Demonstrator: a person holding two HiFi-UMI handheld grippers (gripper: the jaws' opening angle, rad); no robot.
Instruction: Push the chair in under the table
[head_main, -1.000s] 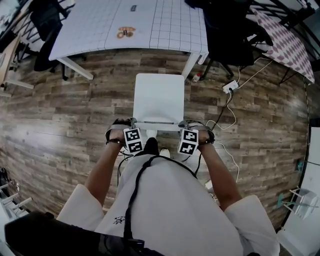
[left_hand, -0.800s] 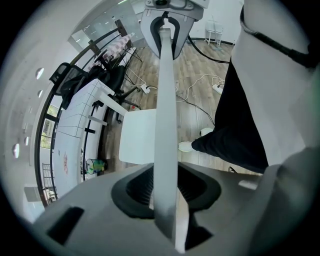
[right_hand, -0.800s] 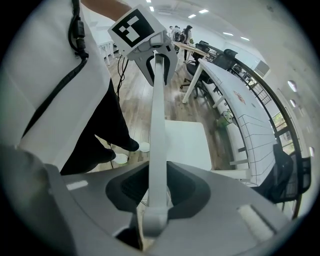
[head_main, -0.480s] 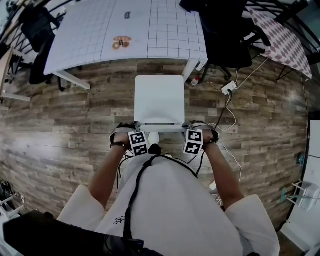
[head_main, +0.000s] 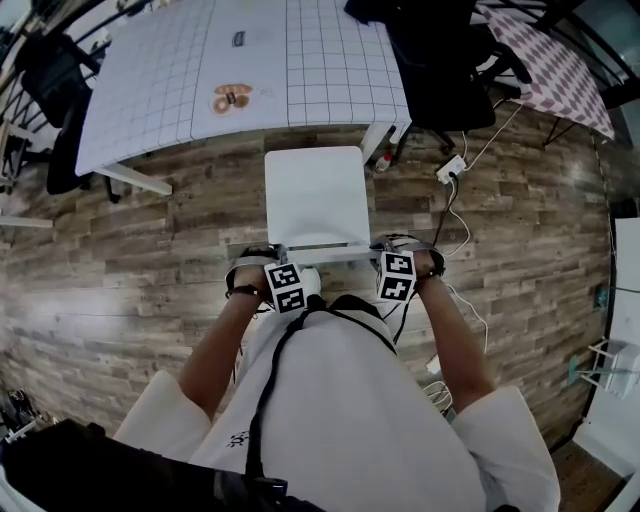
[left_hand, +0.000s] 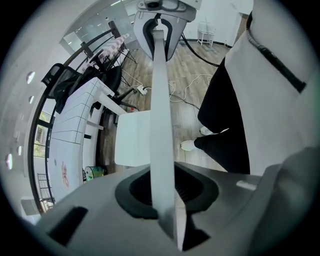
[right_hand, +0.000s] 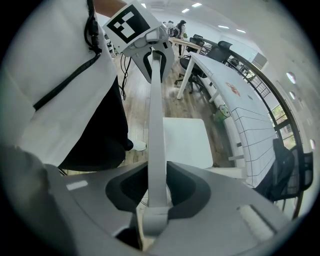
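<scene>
The white chair has its seat (head_main: 315, 195) just short of the white gridded table (head_main: 250, 70), with its front edge near the table's edge. Its backrest rail (head_main: 320, 250) runs between my two grippers. My left gripper (head_main: 262, 252) grips the rail's left end; its jaws are closing with the rail (left_hand: 161, 100) between them. My right gripper (head_main: 392, 246) is shut on the rail's right end (right_hand: 156, 125). Both point down. The seat (left_hand: 132, 137) (right_hand: 187, 142) lies beyond the jaws in both gripper views.
A table leg (head_main: 375, 140) stands right of the seat, with a small bottle (head_main: 385, 160) at its foot. A black office chair (head_main: 440, 70) is at the table's right. A power strip (head_main: 448, 168) and cables trail over the wood floor. My shoe (left_hand: 189, 145) is behind the chair.
The chair and both grippers have moved forward toward the table. The gap between the seat's front edge and the table edge has narrowed.
</scene>
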